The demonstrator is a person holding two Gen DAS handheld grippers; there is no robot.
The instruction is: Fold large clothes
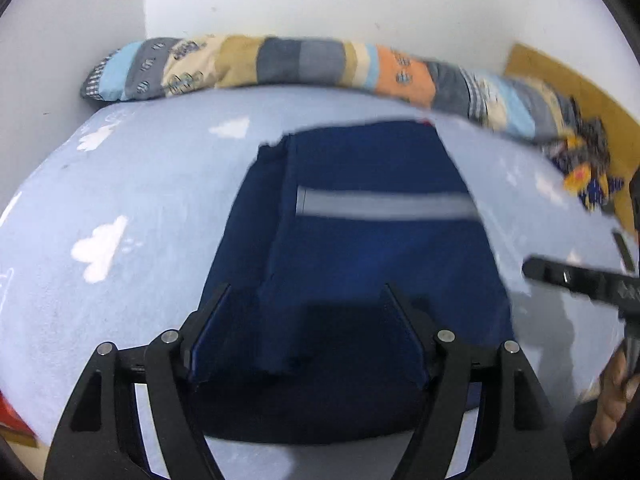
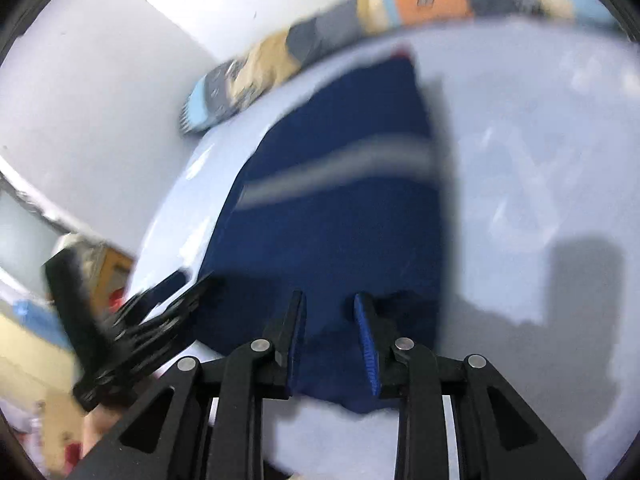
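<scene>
A dark blue garment [image 1: 360,240] with a grey reflective stripe lies partly folded on a light blue bed sheet [image 1: 120,200]; it also shows in the right wrist view [image 2: 340,208]. My left gripper [image 1: 308,292] is open, its jaws wide over the garment's near end, nothing held. My right gripper [image 2: 330,300] is open with a narrower gap, just above the garment's near edge. The right gripper shows at the right of the left wrist view [image 1: 580,280]. The left gripper shows at the left of the right wrist view [image 2: 160,308].
A patchwork rolled quilt [image 1: 300,64] lies along the far edge of the bed against the white wall. A crumpled yellow and blue cloth [image 1: 588,168] sits at the far right by a brown board. A red object [image 1: 10,416] is at the lower left.
</scene>
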